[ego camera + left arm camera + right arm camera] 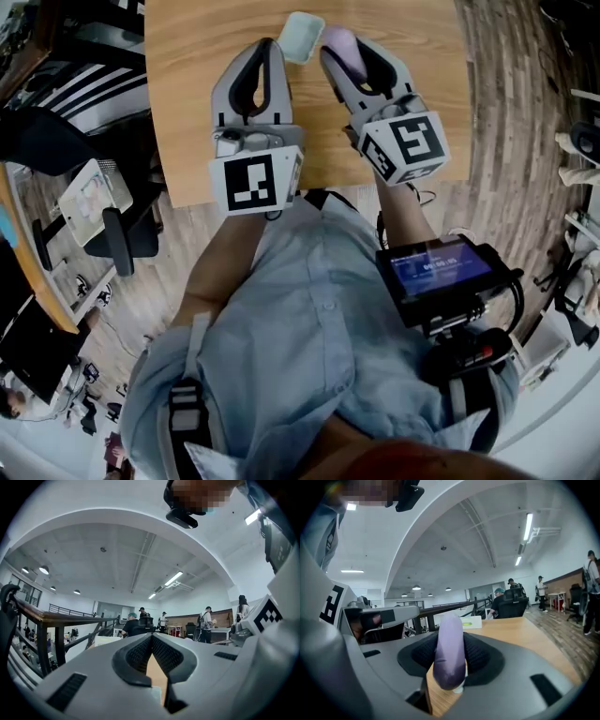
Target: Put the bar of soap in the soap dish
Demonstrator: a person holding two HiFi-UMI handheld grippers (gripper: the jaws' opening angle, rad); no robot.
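A purple bar of soap [338, 40] stands on edge between the pads of my right gripper [346, 51], which is shut on it above the far part of the wooden table [197, 112]. In the right gripper view the soap [449, 654] fills the gap between the dark pads [480, 660]. The pale green soap dish [302, 37] lies on the table just left of the soap, between the two grippers' tips. My left gripper [269, 49] hovers beside the dish, its tips meeting with nothing between them [151, 638].
The table's near edge [309, 187] runs just under both marker cubes. A black office chair [127, 239] and a desk [37, 272] stand on the floor at the left. A screen device [436, 267] is strapped by the person's right arm.
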